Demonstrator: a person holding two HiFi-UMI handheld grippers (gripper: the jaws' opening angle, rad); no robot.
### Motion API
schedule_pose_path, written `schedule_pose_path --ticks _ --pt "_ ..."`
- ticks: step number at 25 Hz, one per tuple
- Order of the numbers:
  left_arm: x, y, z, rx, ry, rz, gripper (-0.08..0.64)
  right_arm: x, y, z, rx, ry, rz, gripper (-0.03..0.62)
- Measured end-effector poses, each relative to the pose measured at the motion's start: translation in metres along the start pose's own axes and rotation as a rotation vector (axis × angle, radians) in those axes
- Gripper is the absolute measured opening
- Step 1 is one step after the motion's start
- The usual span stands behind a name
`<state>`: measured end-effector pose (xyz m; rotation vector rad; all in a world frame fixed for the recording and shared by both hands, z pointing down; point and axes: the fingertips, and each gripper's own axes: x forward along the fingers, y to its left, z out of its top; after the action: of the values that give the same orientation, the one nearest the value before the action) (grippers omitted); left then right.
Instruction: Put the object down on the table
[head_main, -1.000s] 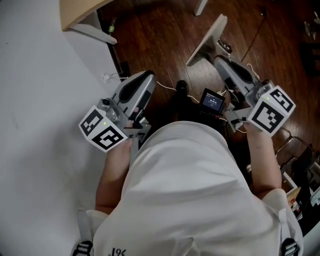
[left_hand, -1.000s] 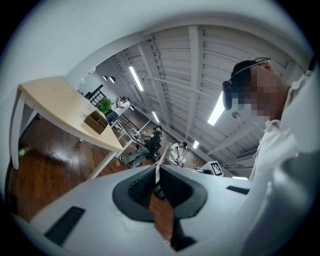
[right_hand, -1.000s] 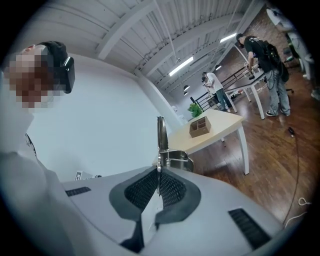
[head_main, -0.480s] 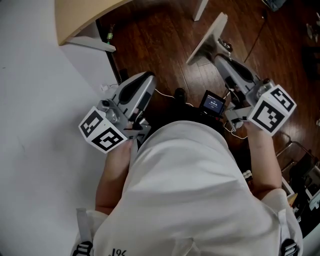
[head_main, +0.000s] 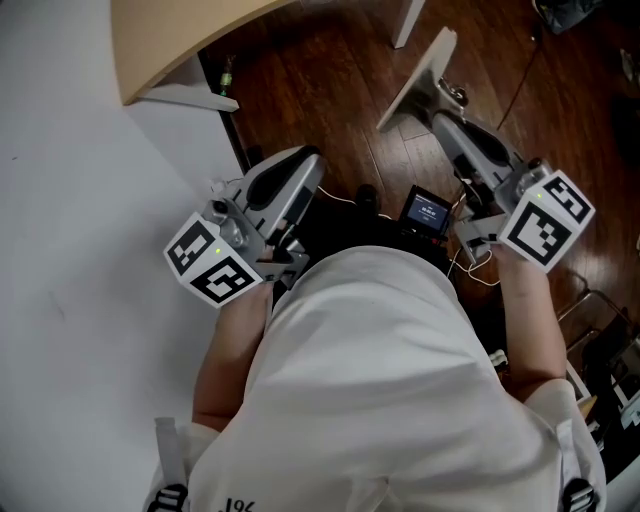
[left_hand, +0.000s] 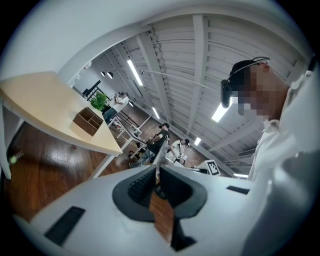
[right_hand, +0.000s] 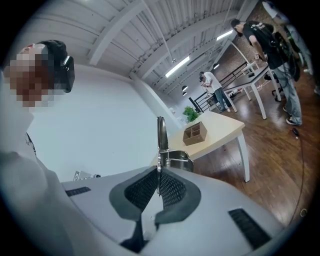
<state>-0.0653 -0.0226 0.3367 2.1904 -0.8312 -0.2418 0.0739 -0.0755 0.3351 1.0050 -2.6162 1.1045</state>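
Note:
My right gripper (head_main: 447, 128) is shut on a flat pale board with a metal spring clip (head_main: 421, 78), which looks like a clipboard held over the dark wood floor. In the right gripper view the board (right_hand: 160, 137) stands edge-on between the jaws (right_hand: 158, 176), its clip just beyond them. My left gripper (head_main: 303, 168) hangs beside the white wall, jaws together with nothing between them (left_hand: 157, 172). The beige table (head_main: 165, 40) lies at the upper left, apart from both grippers; it also shows far off as a tabletop (right_hand: 222, 131).
A brown wooden organiser box (right_hand: 195, 132) sits on the table (left_hand: 47, 107). A white wall (head_main: 60, 220) fills the left. A small screen device (head_main: 425, 210) and cables lie on the floor (head_main: 320, 70) by my feet. Several people stand far off.
My left gripper has shifted slightly up and to the right. The right gripper keeps the board almost where it was.

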Motion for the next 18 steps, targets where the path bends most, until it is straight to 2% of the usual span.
schedule_pose_path --ticks 4,11,18 --pt "0.001 0.000 0.003 0.008 -0.006 0.011 0.005 0.001 0.001 -0.001 0.004 0.003 0.020 0.005" --pt "0.003 -0.003 0.008 0.026 -0.023 -0.022 0.005 -0.002 0.011 0.005 -0.035 -0.014 0.018 0.005" --pt "0.005 -0.006 0.007 0.021 -0.009 -0.035 0.005 -0.001 0.012 0.009 -0.027 -0.012 0.010 0.005"
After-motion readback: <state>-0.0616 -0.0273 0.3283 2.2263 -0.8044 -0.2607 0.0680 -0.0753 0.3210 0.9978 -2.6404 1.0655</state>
